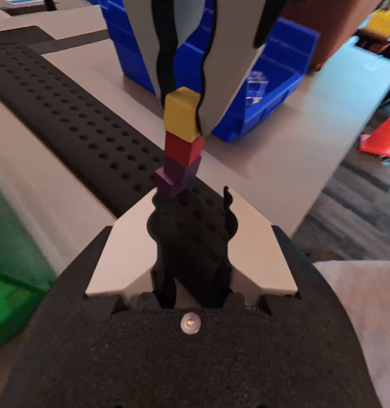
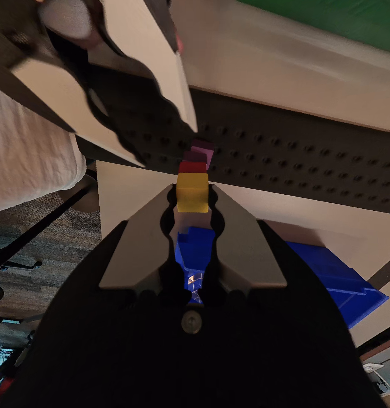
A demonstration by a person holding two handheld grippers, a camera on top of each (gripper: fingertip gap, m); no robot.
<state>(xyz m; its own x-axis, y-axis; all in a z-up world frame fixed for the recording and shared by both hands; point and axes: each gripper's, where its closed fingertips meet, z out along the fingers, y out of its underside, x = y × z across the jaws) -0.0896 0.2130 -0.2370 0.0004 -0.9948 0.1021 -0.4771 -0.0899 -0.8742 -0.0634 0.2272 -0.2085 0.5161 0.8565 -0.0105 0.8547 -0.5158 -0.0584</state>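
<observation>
Left gripper (image 1: 190, 192): fingers apart, empty, just beside the stack's base.
Stack: two purple cubes (image 1: 177, 176), red cube (image 1: 183, 149), on the perforated black strip (image 1: 79, 114) across the table (image 1: 266, 159).
Right gripper (image 2: 192, 187): clamped on the yellow cube (image 2: 191, 192), atop the stack.
Beyond: blue bin (image 1: 278, 92).

Pale table (image 1: 266, 159) crossed by a black perforated strip (image 1: 83, 123); beside the table, grey patterned carpet (image 1: 355, 209), green surface (image 1: 10, 276) on its other side.
</observation>
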